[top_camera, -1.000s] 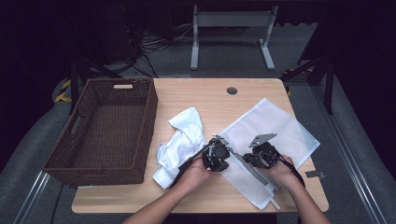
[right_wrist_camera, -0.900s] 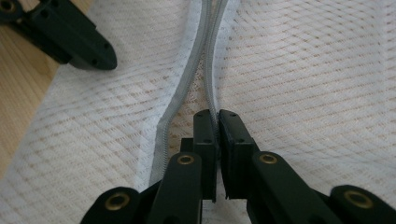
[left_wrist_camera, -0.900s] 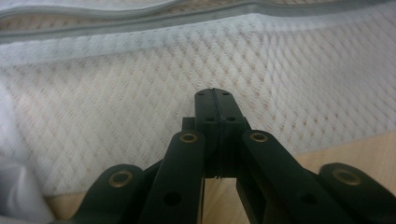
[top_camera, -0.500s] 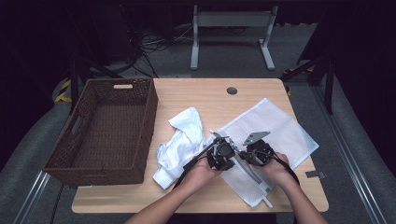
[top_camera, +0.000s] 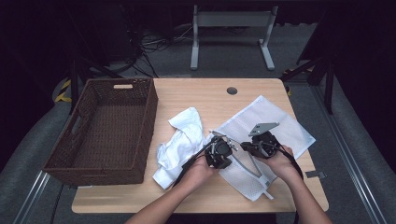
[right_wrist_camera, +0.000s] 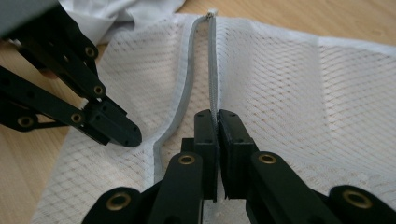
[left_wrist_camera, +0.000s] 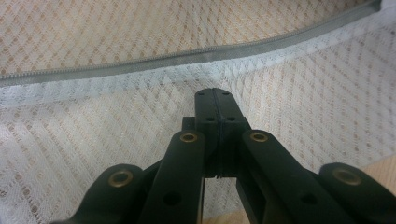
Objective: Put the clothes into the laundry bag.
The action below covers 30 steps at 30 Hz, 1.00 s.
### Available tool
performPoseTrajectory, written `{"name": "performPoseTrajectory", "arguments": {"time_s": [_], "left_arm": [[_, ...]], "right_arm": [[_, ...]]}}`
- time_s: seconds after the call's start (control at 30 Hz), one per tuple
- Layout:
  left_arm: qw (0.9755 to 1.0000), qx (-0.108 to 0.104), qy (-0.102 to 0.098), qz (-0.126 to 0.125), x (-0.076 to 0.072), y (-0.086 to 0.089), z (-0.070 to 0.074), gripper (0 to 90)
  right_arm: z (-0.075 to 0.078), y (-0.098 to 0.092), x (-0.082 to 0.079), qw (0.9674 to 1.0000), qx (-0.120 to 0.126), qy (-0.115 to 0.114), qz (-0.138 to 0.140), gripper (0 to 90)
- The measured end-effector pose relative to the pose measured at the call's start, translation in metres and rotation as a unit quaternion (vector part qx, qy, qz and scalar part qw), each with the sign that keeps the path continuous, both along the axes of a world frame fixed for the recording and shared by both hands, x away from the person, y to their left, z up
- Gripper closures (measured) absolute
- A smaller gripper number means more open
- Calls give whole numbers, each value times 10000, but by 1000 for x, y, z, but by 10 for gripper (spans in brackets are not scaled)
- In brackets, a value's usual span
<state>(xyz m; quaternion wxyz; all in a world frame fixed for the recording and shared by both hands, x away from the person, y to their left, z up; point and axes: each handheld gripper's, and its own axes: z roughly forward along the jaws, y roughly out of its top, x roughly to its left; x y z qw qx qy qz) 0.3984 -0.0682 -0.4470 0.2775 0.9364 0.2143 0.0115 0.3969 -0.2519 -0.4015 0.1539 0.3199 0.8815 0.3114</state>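
Mesh bag (top_camera: 280, 128) part-hidden under hands

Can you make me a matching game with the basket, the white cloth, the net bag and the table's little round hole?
Things:
1. wicker basket
2. white cloth
3. mesh bag
4. round hole

Places:
A. crumpled between basket and bag
B. under both grippers
C. far edge of the table
D. left side of the table

Pairs: 1-D, 2-A, 3-B, 4-C

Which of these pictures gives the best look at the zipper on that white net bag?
The right gripper view: the zipper runs up the mesh bag, parted into two grey edges. The left gripper view shows one grey strip. The high view shows it as a thin line.
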Motion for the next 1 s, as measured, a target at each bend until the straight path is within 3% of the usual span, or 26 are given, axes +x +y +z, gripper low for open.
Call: {"name": "performPoseTrajectory", "arguments": {"time_s": [0.23, 0.43, 0.63, 1.0], "left_arm": [[10000, -4, 4, 3, 1, 0, 1, 900], [9995, -307, -110, -1, 2, -5, 13, 900], [9996, -259, -138, 48, 7, -16, 7, 900], [9997, -197, -159, 68, 9, -20, -2, 900]], "right_arm": [[18, -4, -3, 9997, 162, -152, -66, 862], [16, -3, -1, 9999, 104, -95, -60, 862], [16, -3, -1, 9999, 109, -98, -59, 863], [24, -7, -3, 9996, 173, -188, -86, 863]]}}
